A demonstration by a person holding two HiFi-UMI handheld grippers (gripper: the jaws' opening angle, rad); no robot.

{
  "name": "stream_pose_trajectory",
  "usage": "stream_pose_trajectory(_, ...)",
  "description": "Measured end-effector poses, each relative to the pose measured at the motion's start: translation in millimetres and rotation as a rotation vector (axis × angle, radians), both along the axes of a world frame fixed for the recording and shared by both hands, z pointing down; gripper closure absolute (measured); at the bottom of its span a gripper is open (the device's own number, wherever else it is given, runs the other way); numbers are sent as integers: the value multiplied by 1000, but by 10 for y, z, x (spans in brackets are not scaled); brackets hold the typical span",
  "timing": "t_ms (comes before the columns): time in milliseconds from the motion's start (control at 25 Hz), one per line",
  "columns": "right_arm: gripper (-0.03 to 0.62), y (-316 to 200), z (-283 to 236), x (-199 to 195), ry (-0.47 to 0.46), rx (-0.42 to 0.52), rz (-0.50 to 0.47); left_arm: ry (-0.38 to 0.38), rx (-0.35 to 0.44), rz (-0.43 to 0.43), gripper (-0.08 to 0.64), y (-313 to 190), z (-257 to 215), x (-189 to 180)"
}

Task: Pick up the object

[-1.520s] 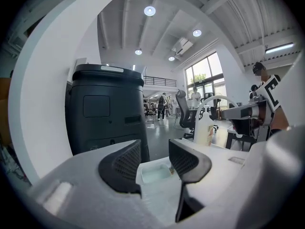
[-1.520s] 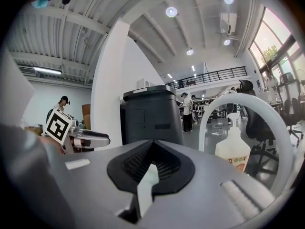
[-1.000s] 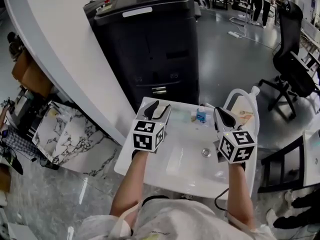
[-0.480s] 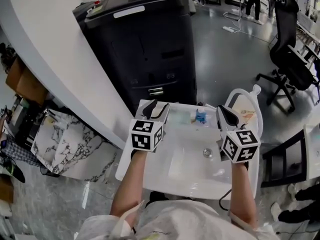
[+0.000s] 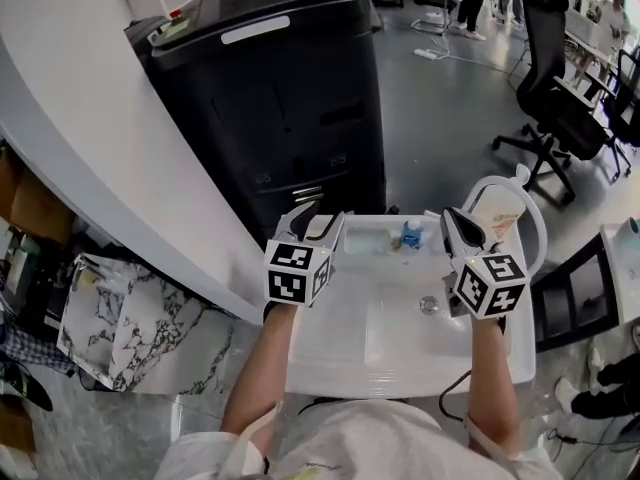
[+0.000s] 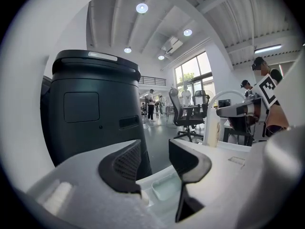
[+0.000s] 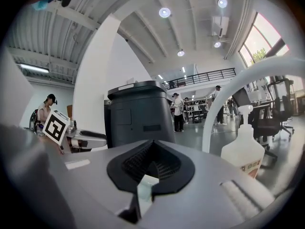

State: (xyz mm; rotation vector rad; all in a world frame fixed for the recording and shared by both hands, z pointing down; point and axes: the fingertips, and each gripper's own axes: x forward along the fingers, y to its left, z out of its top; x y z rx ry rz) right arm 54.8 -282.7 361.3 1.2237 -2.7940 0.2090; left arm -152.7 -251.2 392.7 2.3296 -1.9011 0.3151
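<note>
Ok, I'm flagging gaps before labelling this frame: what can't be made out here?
Small bottle: too small in the head view to read its label; absent from both gripper views.
Spray bottle: base hidden behind the right gripper in the right gripper view.
Tray: contents unclear; partly behind the left gripper in the left gripper view.
Table: near edge covered by the person in the head view.

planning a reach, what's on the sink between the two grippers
Head view: a clear tray and a small blue bottle lie between the left gripper and right gripper.
</note>
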Motion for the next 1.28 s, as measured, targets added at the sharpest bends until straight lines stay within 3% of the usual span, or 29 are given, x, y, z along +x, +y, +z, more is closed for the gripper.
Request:
stream_pose_trajectory(600, 591, -15, -51, -157, 30, 24, 44, -105, -22, 183, 371, -231, 117, 109)
stream_pose_trajectory(1040, 591, -8, -23, -94, 43, 15, 68, -254, -172, 498, 371, -288, 504, 503)
stream_pose_trajectory(1280, 591, 16, 8, -56, 45, 8, 87, -316, -212, 583, 371, -320, 664, 611)
